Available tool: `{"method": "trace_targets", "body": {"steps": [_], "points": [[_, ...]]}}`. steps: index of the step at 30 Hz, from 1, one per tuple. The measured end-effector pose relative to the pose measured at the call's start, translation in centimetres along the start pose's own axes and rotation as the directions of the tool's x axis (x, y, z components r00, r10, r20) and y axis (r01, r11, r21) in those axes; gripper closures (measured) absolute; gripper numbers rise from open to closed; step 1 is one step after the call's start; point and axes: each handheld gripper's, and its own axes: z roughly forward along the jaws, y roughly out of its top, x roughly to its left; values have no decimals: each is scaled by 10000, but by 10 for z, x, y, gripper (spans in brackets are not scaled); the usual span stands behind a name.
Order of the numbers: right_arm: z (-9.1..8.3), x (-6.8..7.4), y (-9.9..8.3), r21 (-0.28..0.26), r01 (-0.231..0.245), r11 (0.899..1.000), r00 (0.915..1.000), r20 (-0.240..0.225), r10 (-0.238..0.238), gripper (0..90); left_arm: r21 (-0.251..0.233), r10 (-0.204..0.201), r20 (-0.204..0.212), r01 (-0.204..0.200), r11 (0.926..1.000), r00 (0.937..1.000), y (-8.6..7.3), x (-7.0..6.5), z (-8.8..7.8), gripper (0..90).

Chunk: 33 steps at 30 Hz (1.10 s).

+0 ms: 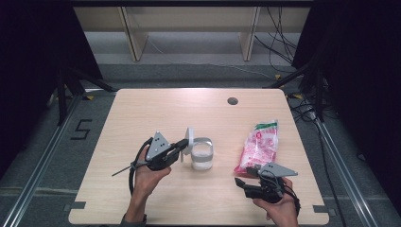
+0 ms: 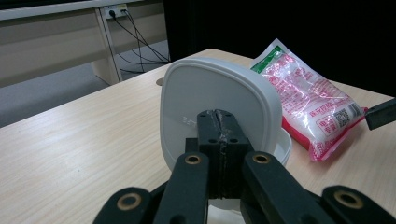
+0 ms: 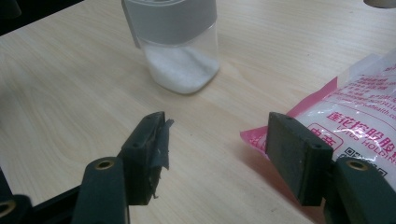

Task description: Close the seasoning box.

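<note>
Your left hand [image 1: 144,177] sits at about 7 o'clock on the table [image 1: 142,113], holding the left gripper [image 1: 183,147], which points toward 3 o'clock. In the left gripper view its jaws are pressed fully together, w/ the edge of the white flip lid [image 2: 217,100] pinched between the tips. The lid stands upright, swung open off the jar [image 1: 202,156] and still attached at the jar's 9 o'clock side. The jar is just right of the gripper, near table centre, slightly toward your side. It has a grey collar on top and a clear body w/ white granules in the lower part; the right gripper view shows the granules heaped in the bottom, approx. a third of the clear section.

Further right, at about 4 o'clock on the table, lies the pink-and-white bag [image 1: 259,147] w/ a green strip at its far end, flat on the wood, long axis running 12 to 6. It's apart from the jar, bare table between them.

Your right hand [image 1: 282,208] is at 5 o'clock, near the front edge. The right gripper [image 1: 246,177] points toward 10 o'clock, jaws wide apart, holding nothing. In the right gripper view, the right-side jaw sits just over the bag's near corner; can't tell if it touches. The left-side jaw hangs over bare wood.
</note>
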Motion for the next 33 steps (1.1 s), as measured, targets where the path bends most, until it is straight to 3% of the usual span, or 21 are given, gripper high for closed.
{"method": "trace_targets", "body": {"steps": [6, 10, 15, 18, 25, 26, 28, 30, 33], "points": [[0, 0, 0, 85, 9, 10000, 9997, -231, -7, 393, 44, 122, 118, -122, 9999, 9999, 1, -4, 4, 890], [-1, 0, 0, 66, 73, 10000, 10000, -23, -73, 393, 100, 166, 237, -168, 9998, 9996, 1, -8, 8, 890], [-1, 1, 0, 81, -121, 9999, 9998, -166, 122, 393, 33, 171, 394, -172, 9998, 9991, 2, -11, 11, 890], [-1, 1, 0, 72, -90, 9999, 9998, -186, 92, 393, 17, 223, 241, -224, 9997, 9995, 3, -11, 10, 887], [-1, 2, 0, 0, -43, 10000, 9996, -293, 43, 390, 9, 13, 442, -14, 10000, 9990, 1, -8, 8, 810], [-2, 2, 0, 89, -10, 10000, 9998, -200, 12, 391, -16, 1856, -358, -1858, 9826, 9820, 5, 5, 4, 788], [-1, 2, 0, 24, -19, 10000, 9994, -335, 20, 390, -85, 1894, 133, -1893, 9819, 9818, 5, 6, 3, 733], [-1, 2, 0, 101, 34, 9999, 9998, -205, -32, 390, -76, 2201, 731, -2201, 9754, 9727, 5, 8, 3, 681], [-1, 2, -1, 95, 36, 9999, 9998, -209, -34, 389, -57, 2207, 716, -2208, 9753, 9727, 4, 8, 1, 572]]}}
